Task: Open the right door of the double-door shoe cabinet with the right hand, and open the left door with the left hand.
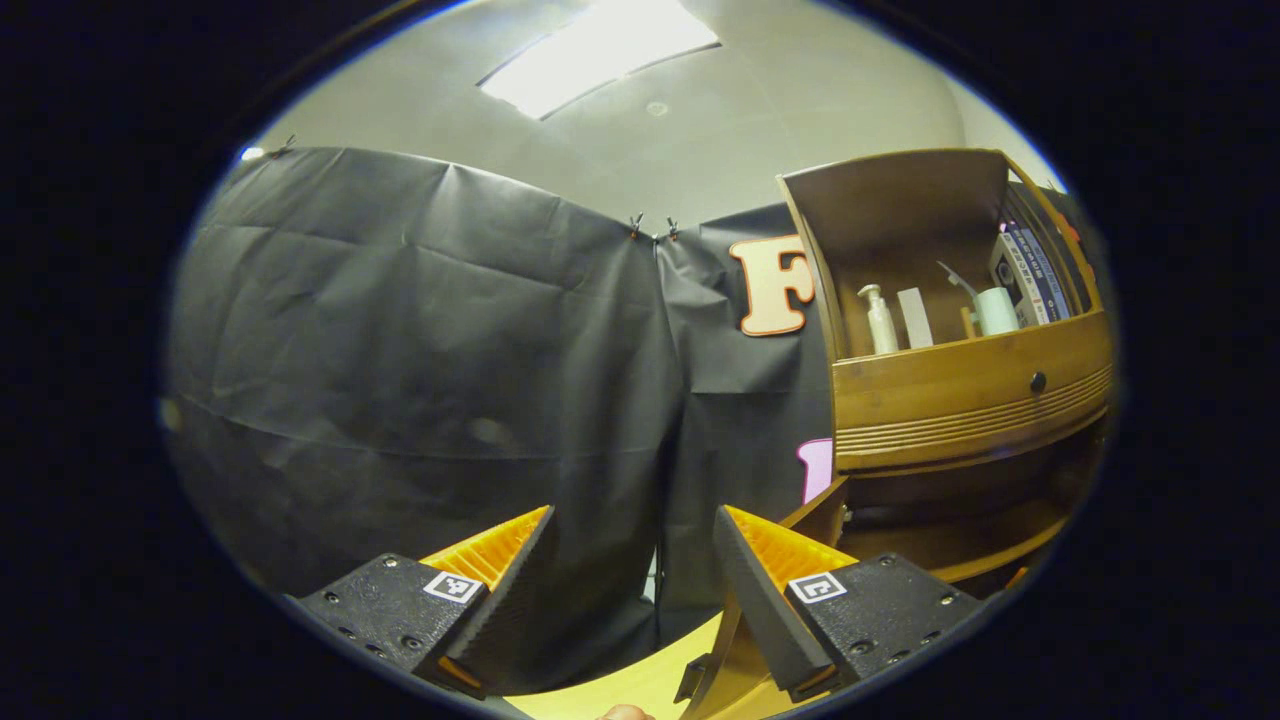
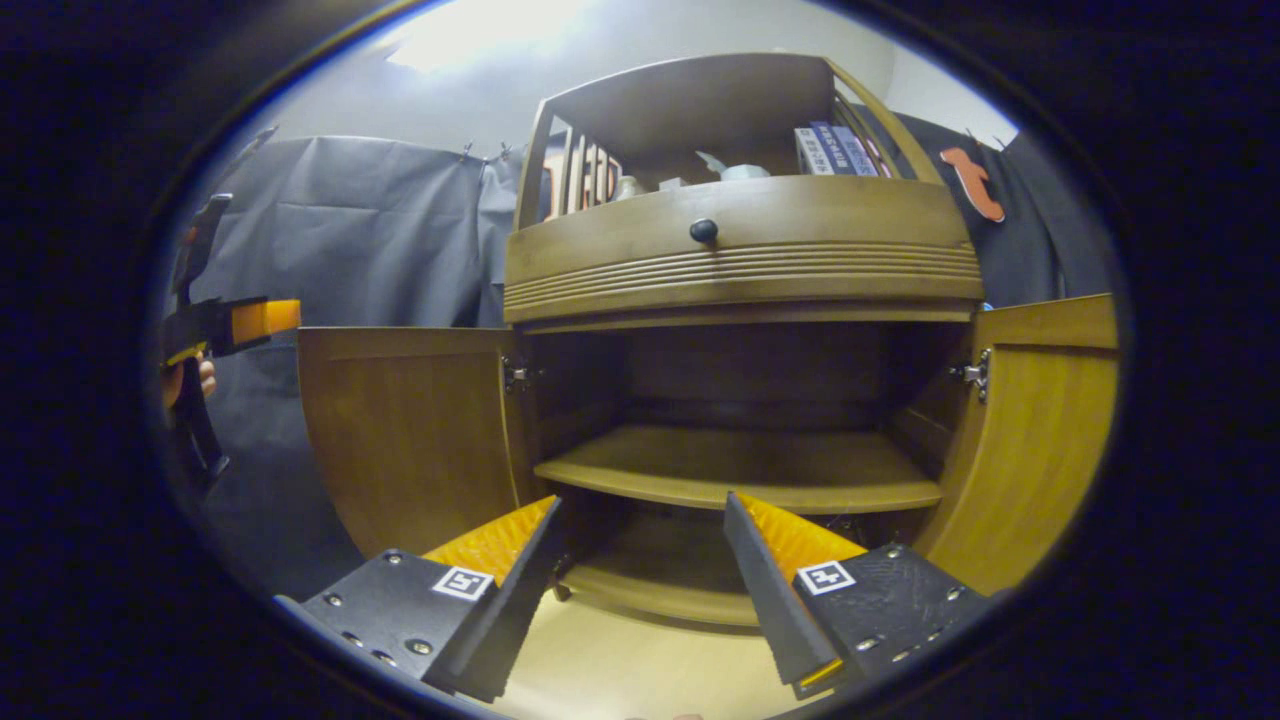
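The wooden shoe cabinet (image 2: 745,265) fills the middle of the right gripper view, with both doors swung wide. Its left door (image 2: 410,440) stands out to the left and its right door (image 2: 1040,440) to the right, showing an inner shelf (image 2: 740,480). My right gripper (image 2: 640,580) is open in front of the cabinet, touching nothing. In the left gripper view my left gripper (image 1: 632,590) is open, facing the black cloth, with the left door's edge (image 1: 825,510) just beside its right finger. The left gripper (image 2: 225,325) also appears far left in the right gripper view, held by a hand, away from the left door.
Above the doors is a drawer with a dark knob (image 2: 703,231). The open top shelf holds a pump bottle (image 1: 880,320), a white cup (image 1: 995,310) and books (image 1: 1030,275). Black cloth (image 1: 420,350) hangs left of the cabinet. The floor (image 2: 620,670) is pale yellow.
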Demonstrator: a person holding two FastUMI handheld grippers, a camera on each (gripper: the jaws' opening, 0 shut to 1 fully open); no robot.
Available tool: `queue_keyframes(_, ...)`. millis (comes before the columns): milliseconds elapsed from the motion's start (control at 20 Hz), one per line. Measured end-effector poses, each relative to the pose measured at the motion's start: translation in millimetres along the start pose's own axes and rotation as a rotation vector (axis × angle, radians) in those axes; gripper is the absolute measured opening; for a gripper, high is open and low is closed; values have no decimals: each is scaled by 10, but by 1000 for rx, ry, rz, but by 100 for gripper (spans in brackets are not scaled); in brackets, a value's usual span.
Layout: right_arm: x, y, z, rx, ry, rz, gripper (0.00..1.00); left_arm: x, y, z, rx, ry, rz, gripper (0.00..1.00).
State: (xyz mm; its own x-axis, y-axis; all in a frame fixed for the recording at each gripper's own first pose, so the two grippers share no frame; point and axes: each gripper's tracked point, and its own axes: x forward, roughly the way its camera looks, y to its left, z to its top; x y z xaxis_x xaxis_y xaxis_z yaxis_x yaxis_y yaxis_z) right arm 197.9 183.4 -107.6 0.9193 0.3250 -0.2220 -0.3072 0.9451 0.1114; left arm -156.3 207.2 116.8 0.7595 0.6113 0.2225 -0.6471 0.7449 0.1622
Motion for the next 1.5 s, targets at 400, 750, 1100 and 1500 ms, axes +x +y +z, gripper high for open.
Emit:
queue_keyframes(400, -226, -341, 453, -8, -104, -132, 95, -137, -1563, -68, -114, 30, -393, 92)
queue_keyframes(750, -465, -684, 662, -59, -154, -265, 95, -463, -2618, -438, -185, 123, -653, 92)
queue_keyframes(1100, -612, -862, 586, -40, -132, -323, 92, -529, -2968, -891, -187, 212, -698, 95)
queue_keyframes(1500, -769, -912, 594, -38, -141, -422, 95, -726, -3114, -1212, -157, 283, -797, 92)
